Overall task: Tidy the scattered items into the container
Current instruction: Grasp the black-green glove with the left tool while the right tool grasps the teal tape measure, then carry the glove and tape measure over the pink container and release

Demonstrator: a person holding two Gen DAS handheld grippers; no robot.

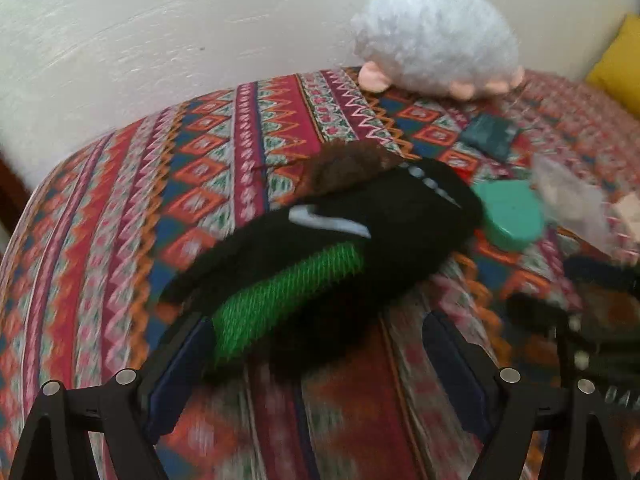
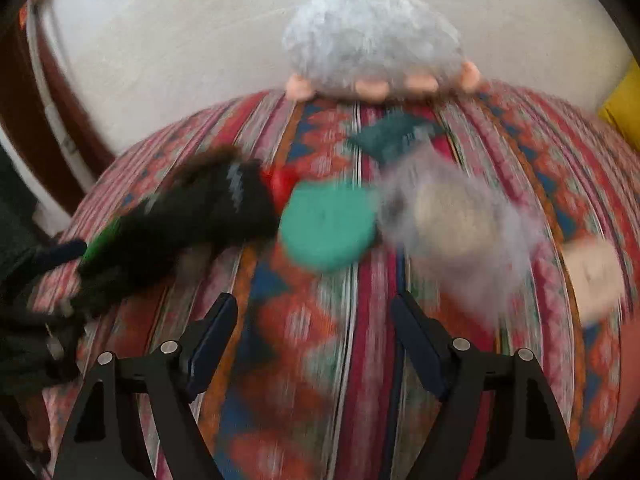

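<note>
On patterned bedspread (image 1: 120, 208), mid-bed: black/green fuzzy item (image 1: 320, 240) lies just ahead of left gripper (image 1: 316, 360), jaws apart, left pad touching its green end. Right gripper (image 2: 312, 344) hovers w/ jaws apart, nothing held, teal round item (image 2: 328, 232) ahead. Clear bag (image 2: 452, 232) beside teal item; plush toy (image 1: 436, 36) at far edge by wall. No container in view. Risk: both views motion-blurred, so a fast closing could miss or pinch bedspread too.

A fluffy white plush toy (image 1: 436, 34) with pink feet sits at the far edge of the bed, against a pale wall (image 1: 160, 20). The patterned bedspread (image 1: 120, 220) covers the bed. A yellow cushion (image 1: 620, 64) shows far right.
</note>
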